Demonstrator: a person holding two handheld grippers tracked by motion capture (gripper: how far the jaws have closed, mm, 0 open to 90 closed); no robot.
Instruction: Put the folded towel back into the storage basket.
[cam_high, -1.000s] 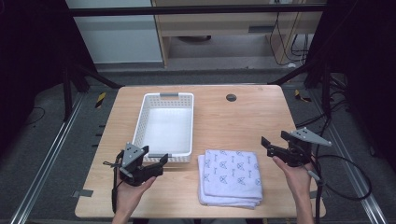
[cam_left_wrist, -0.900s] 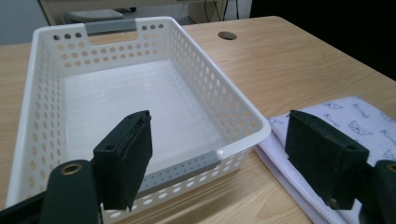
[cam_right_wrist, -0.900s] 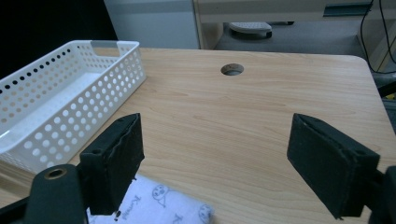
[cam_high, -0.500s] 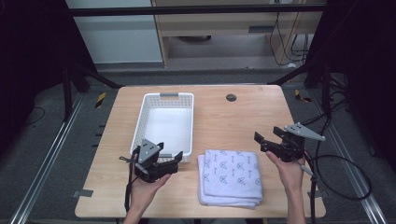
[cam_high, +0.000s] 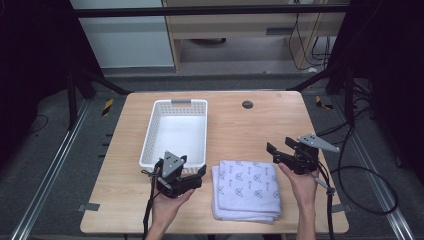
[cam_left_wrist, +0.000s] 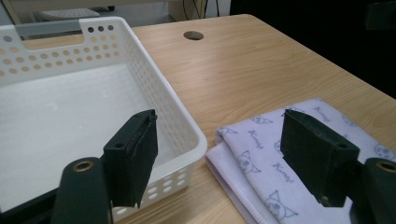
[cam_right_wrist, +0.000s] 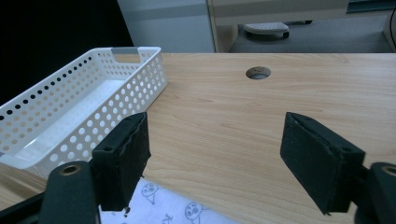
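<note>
A folded lavender cloth (cam_high: 247, 190) with small cat prints lies on the wooden table (cam_high: 240, 130), near its front edge. Left of it stands a white perforated basket (cam_high: 175, 132), empty. My left gripper (cam_high: 197, 175) is open just in front of the basket's near right corner, its jaws pointing at the cloth's left edge. In the left gripper view the cloth (cam_left_wrist: 252, 158) and the basket rim (cam_left_wrist: 187, 121) lie between the open jaws of the gripper (cam_left_wrist: 219, 154). My right gripper (cam_high: 272, 154) hovers open over the cloth's far right corner. In the right gripper view the cloth (cam_right_wrist: 173, 207) sits low under that gripper (cam_right_wrist: 215, 158).
A round cable hole (cam_high: 247, 104) marks the table's far side. Bare wood stretches between the basket (cam_right_wrist: 93, 98) and the right edge. Cables trail on the floor at the right, and dark frame posts stand behind the table.
My left gripper has moved right, from the table's front left toward the cloth's left edge. The right gripper has shifted left to the cloth's far right corner. Both stay open.
</note>
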